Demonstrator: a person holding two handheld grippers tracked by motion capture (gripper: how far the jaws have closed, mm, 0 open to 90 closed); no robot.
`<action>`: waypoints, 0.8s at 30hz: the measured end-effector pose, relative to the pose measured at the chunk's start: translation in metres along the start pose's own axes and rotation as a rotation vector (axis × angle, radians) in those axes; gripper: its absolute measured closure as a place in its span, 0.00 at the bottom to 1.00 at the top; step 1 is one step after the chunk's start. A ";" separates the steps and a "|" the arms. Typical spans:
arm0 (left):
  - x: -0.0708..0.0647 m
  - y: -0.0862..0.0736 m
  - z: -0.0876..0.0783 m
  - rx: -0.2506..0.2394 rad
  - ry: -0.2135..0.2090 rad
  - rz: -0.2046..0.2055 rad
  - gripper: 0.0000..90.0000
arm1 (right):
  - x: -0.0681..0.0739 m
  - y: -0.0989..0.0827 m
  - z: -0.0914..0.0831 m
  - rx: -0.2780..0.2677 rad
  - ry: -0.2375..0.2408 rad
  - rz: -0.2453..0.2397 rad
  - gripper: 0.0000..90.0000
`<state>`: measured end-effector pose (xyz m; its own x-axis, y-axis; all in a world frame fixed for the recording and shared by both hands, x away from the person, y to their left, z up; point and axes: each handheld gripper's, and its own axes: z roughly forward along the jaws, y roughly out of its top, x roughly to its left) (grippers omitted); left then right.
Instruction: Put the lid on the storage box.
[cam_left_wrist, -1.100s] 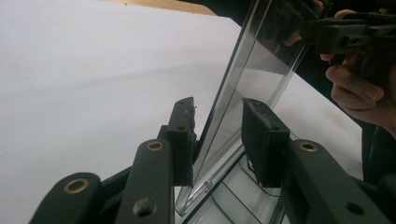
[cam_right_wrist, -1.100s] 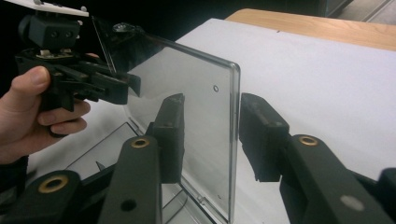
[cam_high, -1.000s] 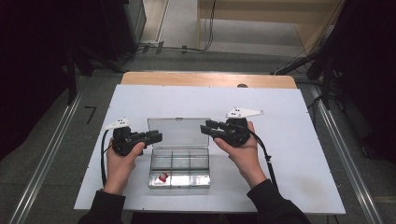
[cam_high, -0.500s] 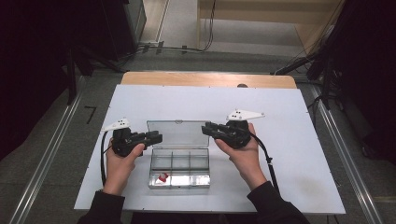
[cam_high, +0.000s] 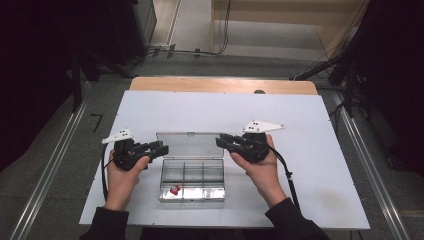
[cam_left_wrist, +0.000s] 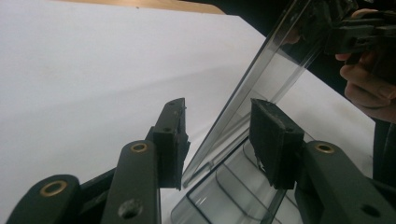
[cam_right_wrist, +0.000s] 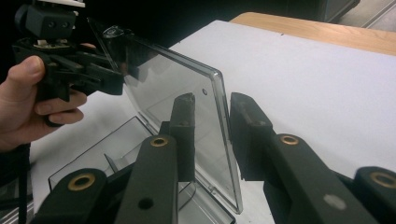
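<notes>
A clear plastic compartment box (cam_high: 192, 199) lies on the white table with its lid (cam_high: 189, 145) raised. A small red thing (cam_high: 174, 189) sits in a front compartment. My left gripper (cam_high: 162, 148) is at the lid's left edge. In the left gripper view the lid (cam_left_wrist: 261, 70) passes between its jaws (cam_left_wrist: 219, 105) with a gap on each side; they have just been opening. My right gripper (cam_high: 220, 141) is at the right edge. Its jaws (cam_right_wrist: 213, 98) have just been closing and pinch the lid (cam_right_wrist: 154, 79).
The white tabletop (cam_high: 310, 130) spreads wide around the box, with a wooden strip (cam_high: 220, 85) along its far edge. Cables trail from both grippers toward the person's sleeves. Dark equipment and floor cables lie beyond the table.
</notes>
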<state>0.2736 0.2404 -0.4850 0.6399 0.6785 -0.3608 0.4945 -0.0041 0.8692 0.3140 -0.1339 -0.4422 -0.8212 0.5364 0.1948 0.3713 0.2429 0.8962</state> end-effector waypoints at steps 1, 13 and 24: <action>0.000 -0.001 -0.003 0.000 0.002 -0.001 0.63 | 0.001 0.000 0.000 0.000 0.000 0.000 0.77; -0.006 -0.017 -0.023 0.024 -0.014 -0.003 0.93 | 0.007 -0.004 -0.004 -0.006 -0.008 -0.018 0.76; -0.017 -0.020 -0.017 0.035 -0.064 0.027 1.00 | 0.013 -0.009 -0.008 -0.008 -0.008 -0.034 0.74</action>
<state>0.2432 0.2413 -0.4905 0.6887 0.6298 -0.3593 0.4964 -0.0483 0.8668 0.2961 -0.1354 -0.4446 -0.8300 0.5341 0.1607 0.3395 0.2552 0.9053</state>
